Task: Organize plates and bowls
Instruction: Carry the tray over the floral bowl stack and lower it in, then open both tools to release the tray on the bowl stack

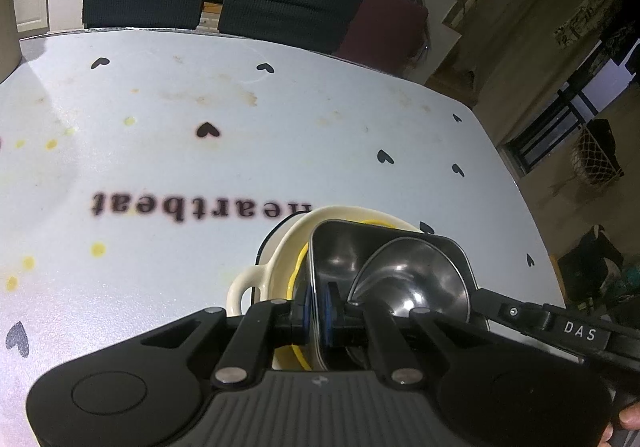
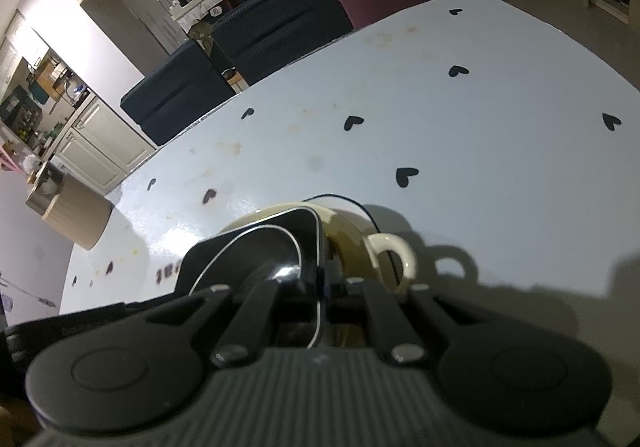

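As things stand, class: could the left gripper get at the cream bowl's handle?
Probably not: the left gripper is shut on the black dish rim, so it isn't free, though the cream bowl's handle lies uncovered beside it.

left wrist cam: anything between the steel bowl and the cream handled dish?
Yes. The black square dish holds the steel bowl, and a yellow rim shows between it and the cream dish.

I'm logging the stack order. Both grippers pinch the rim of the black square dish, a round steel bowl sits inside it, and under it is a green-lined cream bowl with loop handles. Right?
Not quite: the cream bowl is lined yellow, not green, as the left wrist view shows. Otherwise correct: the left gripper and right gripper both pinch the black square dish, with the steel bowl inside.
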`<state>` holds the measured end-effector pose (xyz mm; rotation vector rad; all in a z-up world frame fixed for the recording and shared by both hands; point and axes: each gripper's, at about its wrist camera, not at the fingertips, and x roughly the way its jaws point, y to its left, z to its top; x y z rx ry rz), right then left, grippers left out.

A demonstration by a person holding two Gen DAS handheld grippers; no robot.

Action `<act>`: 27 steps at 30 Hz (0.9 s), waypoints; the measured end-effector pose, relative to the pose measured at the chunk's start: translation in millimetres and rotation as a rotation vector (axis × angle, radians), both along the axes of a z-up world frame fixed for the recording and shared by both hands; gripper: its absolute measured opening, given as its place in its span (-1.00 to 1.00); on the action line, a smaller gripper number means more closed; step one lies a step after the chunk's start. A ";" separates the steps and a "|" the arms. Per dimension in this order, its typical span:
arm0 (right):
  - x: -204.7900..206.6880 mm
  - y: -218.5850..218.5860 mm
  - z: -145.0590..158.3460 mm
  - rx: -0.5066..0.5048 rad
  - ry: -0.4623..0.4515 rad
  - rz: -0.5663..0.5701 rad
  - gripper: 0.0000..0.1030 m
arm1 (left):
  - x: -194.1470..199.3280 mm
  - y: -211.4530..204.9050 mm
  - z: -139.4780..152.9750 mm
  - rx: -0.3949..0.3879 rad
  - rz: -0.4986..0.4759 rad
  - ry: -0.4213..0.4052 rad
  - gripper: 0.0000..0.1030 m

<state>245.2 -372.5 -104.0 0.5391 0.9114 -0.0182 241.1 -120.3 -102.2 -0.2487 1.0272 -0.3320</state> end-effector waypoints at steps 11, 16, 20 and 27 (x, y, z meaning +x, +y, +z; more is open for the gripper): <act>0.7 -0.8 -0.4 -0.003 0.005 0.004 -0.91 | -0.2 -0.5 0.1 0.000 -0.008 0.000 -0.87; 1.1 -3.0 -1.3 0.016 0.009 -0.010 -0.84 | -0.1 -1.0 -0.6 0.021 -0.015 0.015 -0.73; 1.2 -1.4 0.9 -0.023 0.022 -0.012 -0.68 | -4.7 2.9 3.3 0.045 -0.001 0.013 -0.27; -13.2 0.9 14.2 -0.086 -0.032 -0.013 -0.52 | -24.1 17.2 25.6 0.037 0.011 -0.056 0.56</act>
